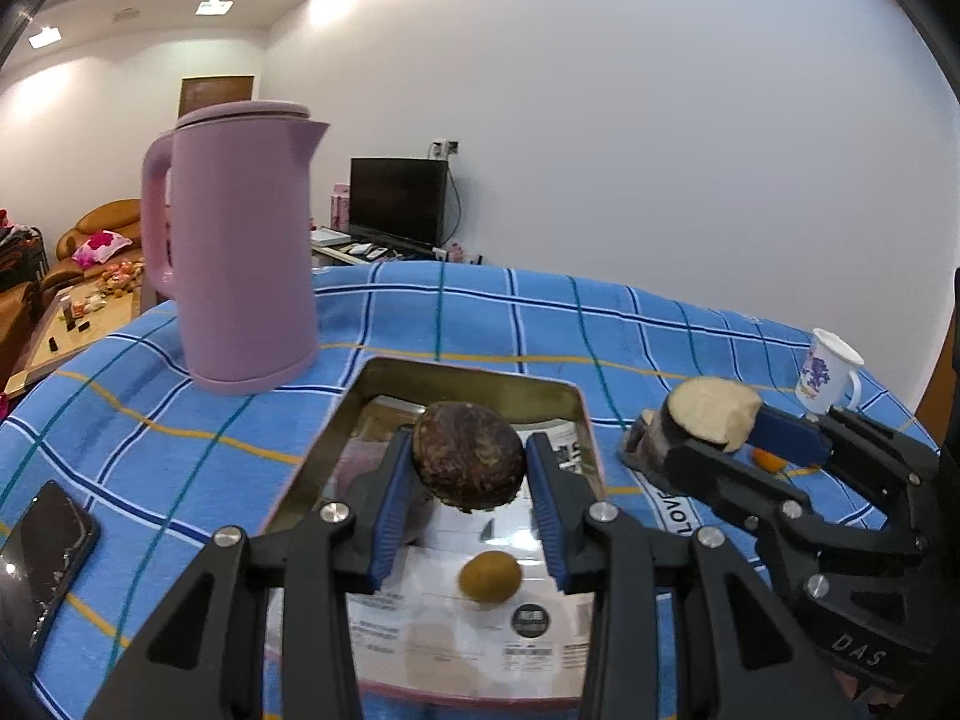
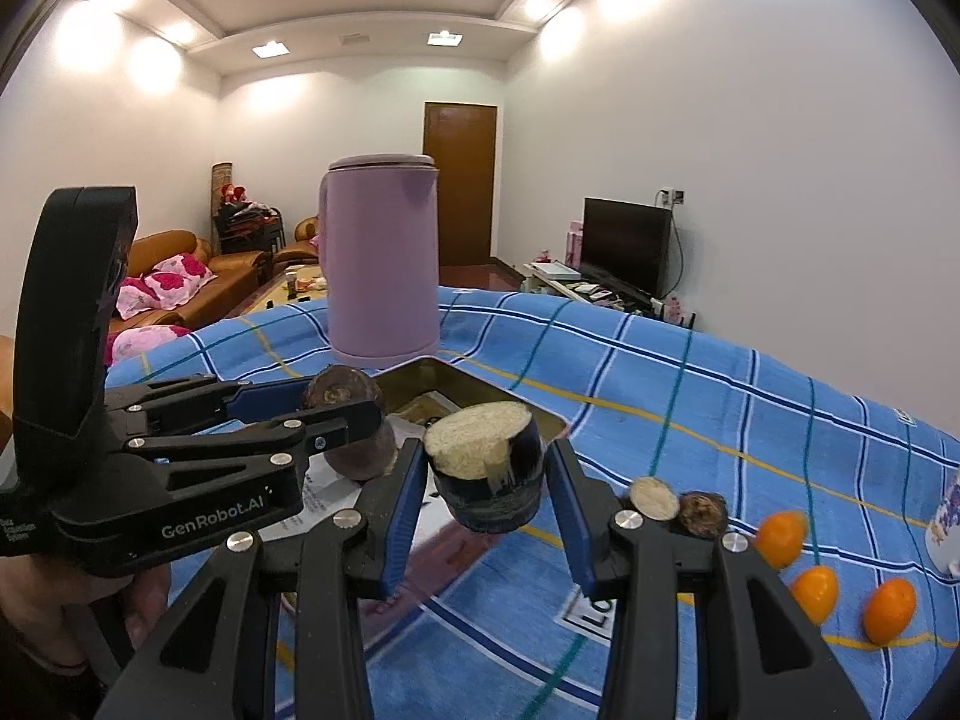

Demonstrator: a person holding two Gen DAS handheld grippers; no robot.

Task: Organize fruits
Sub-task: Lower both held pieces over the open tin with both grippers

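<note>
The left gripper has its jaws clamped on a round brown fruit, held over the tin. A small kiwi lies in the tin. The right gripper has its jaws clamped on a cut fruit, held above the blue cloth beside the tin. Three oranges lie on the cloth.
</note>
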